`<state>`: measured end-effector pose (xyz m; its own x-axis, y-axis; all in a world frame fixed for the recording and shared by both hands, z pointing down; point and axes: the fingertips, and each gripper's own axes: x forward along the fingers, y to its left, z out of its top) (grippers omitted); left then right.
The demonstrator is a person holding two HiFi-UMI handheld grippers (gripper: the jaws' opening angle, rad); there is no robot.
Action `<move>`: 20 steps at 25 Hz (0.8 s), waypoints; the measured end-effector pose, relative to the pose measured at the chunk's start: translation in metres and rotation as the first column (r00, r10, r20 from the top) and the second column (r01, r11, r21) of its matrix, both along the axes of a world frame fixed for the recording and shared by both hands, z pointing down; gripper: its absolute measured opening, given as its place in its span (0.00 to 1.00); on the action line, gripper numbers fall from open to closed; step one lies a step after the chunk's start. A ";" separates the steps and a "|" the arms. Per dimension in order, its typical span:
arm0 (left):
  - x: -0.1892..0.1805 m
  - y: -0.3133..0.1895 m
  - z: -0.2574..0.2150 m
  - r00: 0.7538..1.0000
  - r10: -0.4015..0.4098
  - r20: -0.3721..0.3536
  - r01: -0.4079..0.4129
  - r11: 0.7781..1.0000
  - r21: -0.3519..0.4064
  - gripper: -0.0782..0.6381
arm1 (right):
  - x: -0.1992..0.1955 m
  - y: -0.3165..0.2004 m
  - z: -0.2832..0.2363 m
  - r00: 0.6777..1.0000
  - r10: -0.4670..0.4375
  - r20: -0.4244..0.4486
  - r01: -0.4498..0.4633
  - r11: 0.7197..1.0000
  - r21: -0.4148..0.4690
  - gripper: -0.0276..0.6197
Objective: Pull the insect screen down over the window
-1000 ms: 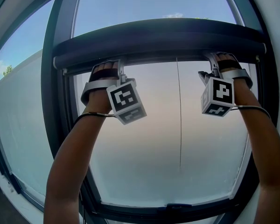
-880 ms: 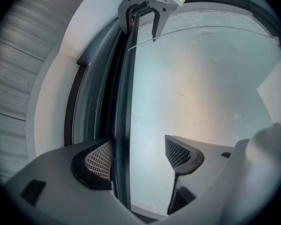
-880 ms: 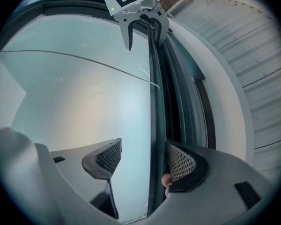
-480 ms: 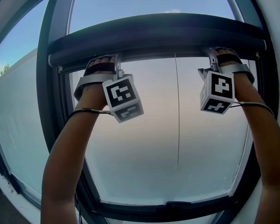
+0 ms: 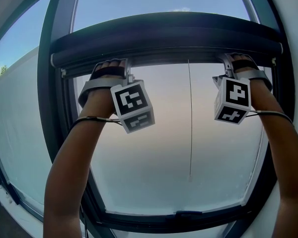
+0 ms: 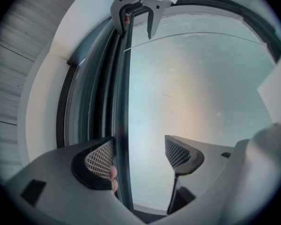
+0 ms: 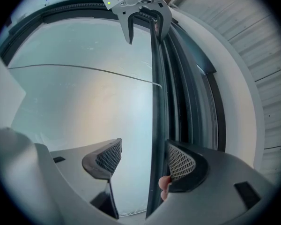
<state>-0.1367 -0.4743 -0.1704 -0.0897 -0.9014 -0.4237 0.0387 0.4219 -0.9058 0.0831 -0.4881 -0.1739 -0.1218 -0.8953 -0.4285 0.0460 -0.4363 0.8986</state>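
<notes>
A dark roller cassette point(image 5: 164, 36) spans the top of the window. Just under it sits the insect screen's dark pull bar point(image 5: 169, 58). Both grippers are raised to this bar. My left gripper point(image 5: 127, 72) holds its jaws wide apart, open; the bar point(image 6: 122, 102) runs between them, close to the left pad point(image 6: 100, 159). My right gripper point(image 5: 227, 64) is open too, and the bar point(image 7: 158, 102) passes next to its right pad point(image 7: 180, 162). A thin pull cord point(image 5: 190, 123) hangs from the bar's middle.
The dark window frame point(image 5: 57, 108) runs down the left, with another pane point(image 5: 20, 133) beyond it. The frame's bottom rail point(image 5: 184, 217) has a small catch. A pale wall point(image 5: 293, 14) borders the right. Both bare forearms reach up from below.
The head view has shifted slightly. Both grippers stay at the pull bar, which remains just under the cassette.
</notes>
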 end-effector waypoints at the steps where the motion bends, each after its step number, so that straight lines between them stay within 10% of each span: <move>1: 0.000 0.000 0.002 1.000 0.002 0.000 -0.002 1.000 0.001 0.56 | 0.000 -0.001 0.002 1.000 -0.006 -0.002 0.006 1.000 0.001 0.47; 20: 0.001 0.006 0.096 0.995 0.095 0.032 -0.091 0.989 -0.116 0.56 | 0.000 0.003 0.092 0.999 0.017 0.033 -0.015 0.997 -0.082 0.47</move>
